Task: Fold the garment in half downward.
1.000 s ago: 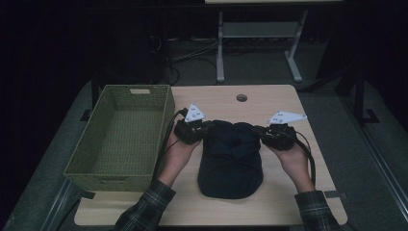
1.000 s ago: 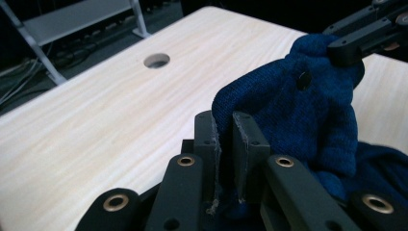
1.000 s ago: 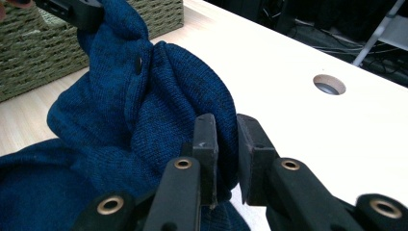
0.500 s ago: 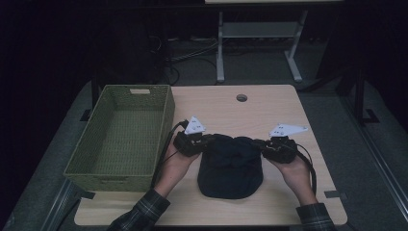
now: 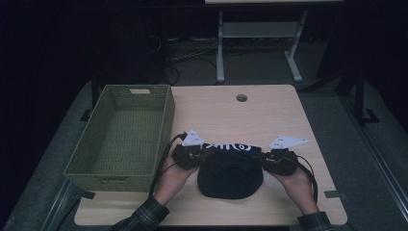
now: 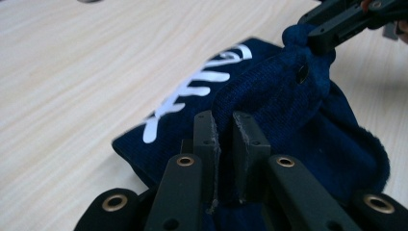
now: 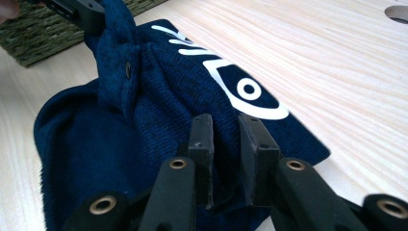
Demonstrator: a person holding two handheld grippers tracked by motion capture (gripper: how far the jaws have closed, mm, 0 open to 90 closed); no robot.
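Your navy knit beanie point(image 5: 230, 174) has white lettering printed along its folded far edge, and its crown lies flat toward the near edge of the surface point(image 5: 269, 115). In the high view the dim light swallows the knit's detail, and you can't read the lettering there. Your left claw point(image 6: 225, 139) is clenched on a bunched fold at one end of the brim, and your right claw point(image 7: 230, 144) is clenched on the other end, the fabric stretched between them. The beanie sits near the surface's front middle, right of the green woven basket point(image 5: 120, 130).
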